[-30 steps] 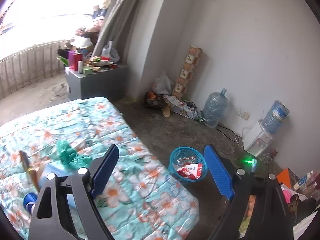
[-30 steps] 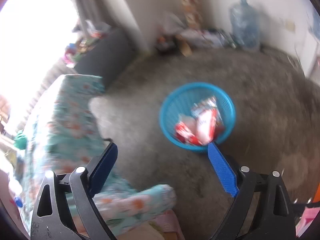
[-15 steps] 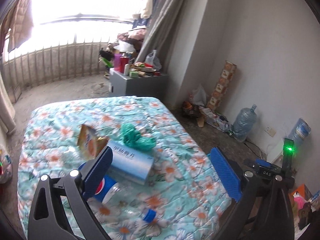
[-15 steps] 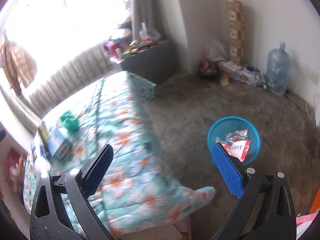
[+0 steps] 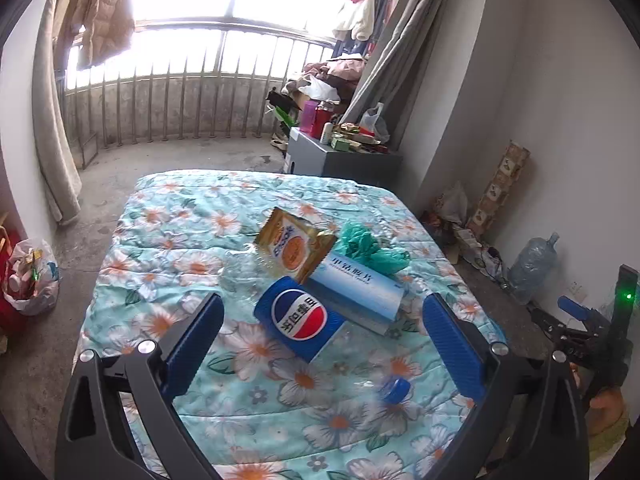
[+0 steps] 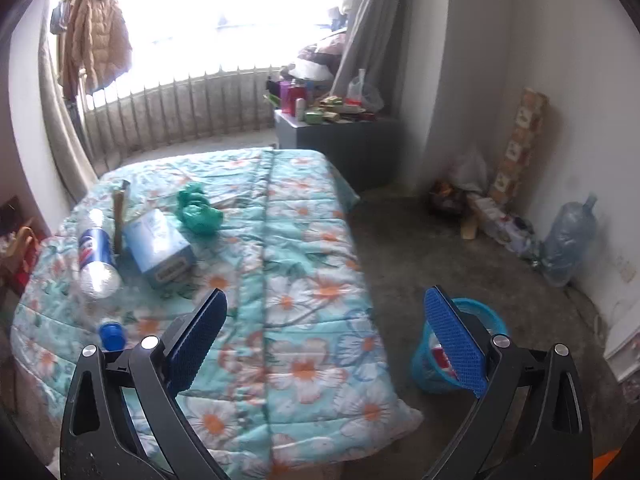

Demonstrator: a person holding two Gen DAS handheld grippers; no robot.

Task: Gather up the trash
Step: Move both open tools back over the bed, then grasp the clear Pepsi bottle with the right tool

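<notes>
The trash lies gathered in one loose cluster on the floral bedcover (image 5: pixel 168 236), toward the middle of the bed and well in from every edge, so each piece can be taken from above.

Going left to right in the left wrist view: a clear plastic bottle (image 5: pixel 298 322) with a blue cola label lies on its side nearest the camera, its blue cap (image 5: pixel 395 390) toward the near edge of the cover. Leaning over its far end stands a gold snack wrapper (image 5: pixel 294 244), tilted on edge. Just right of the bottle and touching it lies a pale blue box (image 5: pixel 360 290), flat on one long side. A crumpled green plastic bag (image 5: pixel 370 248) rests against the box's far end.

The blue basket (image 6: pixel 434 364) that takes the trash stands on the floor off the right edge of the bed, with red-and-white wrappers already in it; it shows only in the right wrist view.

The left gripper (image 5: pixel 320 342) hovers over the near part of the cover with its pads spread wide. The bottle sits in line between them, but neither pad touches it, so it looks the likely next pick.

The right gripper (image 6: pixel 324 338) also has its pads wide apart and empty, hanging over the bed's right edge with one pad in front of the basket.
</notes>
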